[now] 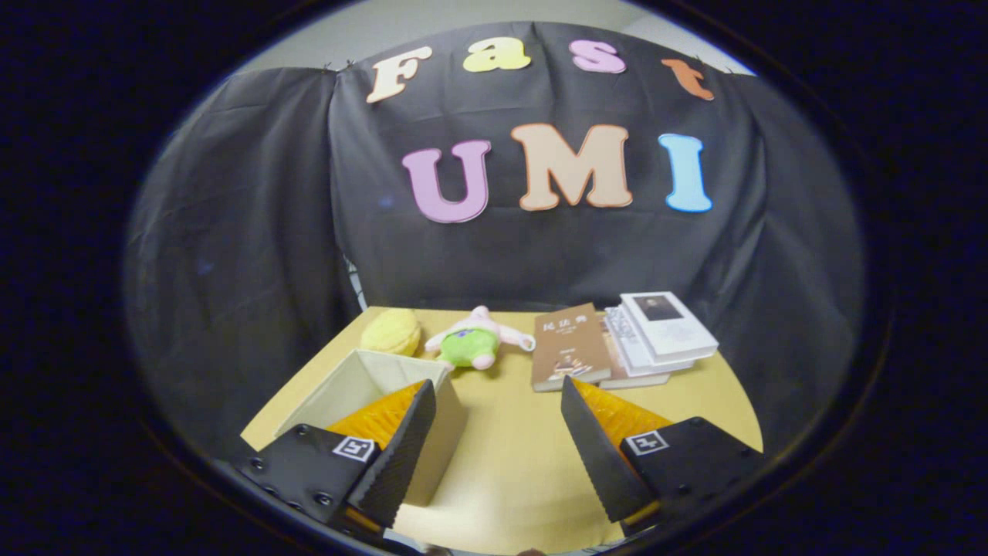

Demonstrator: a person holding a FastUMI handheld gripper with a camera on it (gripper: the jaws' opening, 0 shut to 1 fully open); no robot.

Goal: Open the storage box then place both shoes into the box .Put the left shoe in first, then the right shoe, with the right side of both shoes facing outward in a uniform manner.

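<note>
A beige fabric storage box (363, 382) stands open-topped on the yellow table (509, 455), partly behind my left finger (401, 444). Its inside is hidden by that finger. My gripper (498, 413) is held above the table, open wide, with nothing between its fingers. The right finger (598, 452) hangs over bare table to the right of the box.
Beyond the box lie a yellow plush ball (391, 332) and a green and pink plush toy (472, 344). A brown book (569, 347) and a stack of white books (660, 332) lie at the far right. The black cloth wall closes the back.
</note>
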